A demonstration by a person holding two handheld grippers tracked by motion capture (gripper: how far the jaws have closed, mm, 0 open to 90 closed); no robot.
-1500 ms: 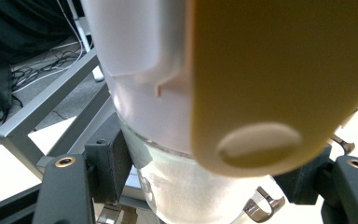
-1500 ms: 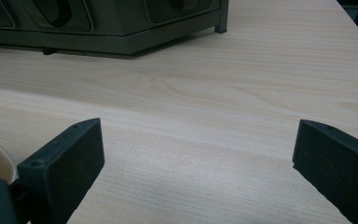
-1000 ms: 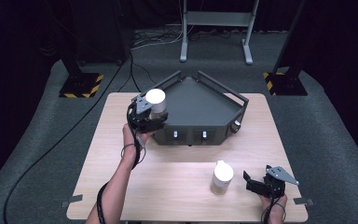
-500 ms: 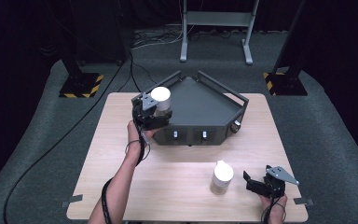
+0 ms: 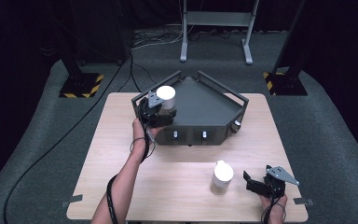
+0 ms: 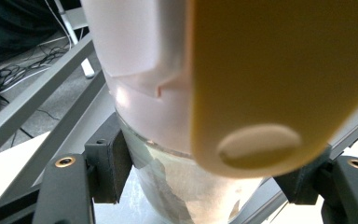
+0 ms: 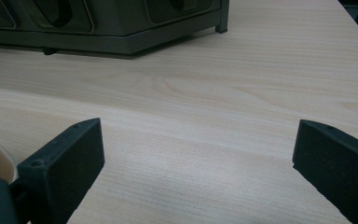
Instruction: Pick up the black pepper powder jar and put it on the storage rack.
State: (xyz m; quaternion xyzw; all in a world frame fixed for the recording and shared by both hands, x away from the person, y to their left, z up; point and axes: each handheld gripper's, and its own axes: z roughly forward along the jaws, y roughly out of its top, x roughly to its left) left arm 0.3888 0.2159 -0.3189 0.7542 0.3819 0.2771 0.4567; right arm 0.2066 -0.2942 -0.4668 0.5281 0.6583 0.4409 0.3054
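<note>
My left gripper (image 5: 156,112) is shut on a white container (image 5: 165,96) with a round white cap, held upright over the left rail of a dark grey angular tray (image 5: 214,109). In the left gripper view the black pads (image 6: 114,163) press on the container's clear lower body (image 6: 168,186), and a yellow label (image 6: 270,70) covers its right side. My right gripper (image 5: 251,182) rests open near the table's front right corner, with bare wood between its jaws (image 7: 196,158). A second white bottle (image 5: 222,177) stands just left of it.
The wooden table (image 5: 121,154) carries the tray at its back middle; the tray's front wall (image 7: 112,28) has two small light fittings. Black stands with striped feet (image 5: 81,84) and a metal frame (image 5: 214,28) stand on the dark floor behind.
The left hand has carried the white container a little to the right, from beside the tray's left corner to over its rail. The right gripper has stayed still.
</note>
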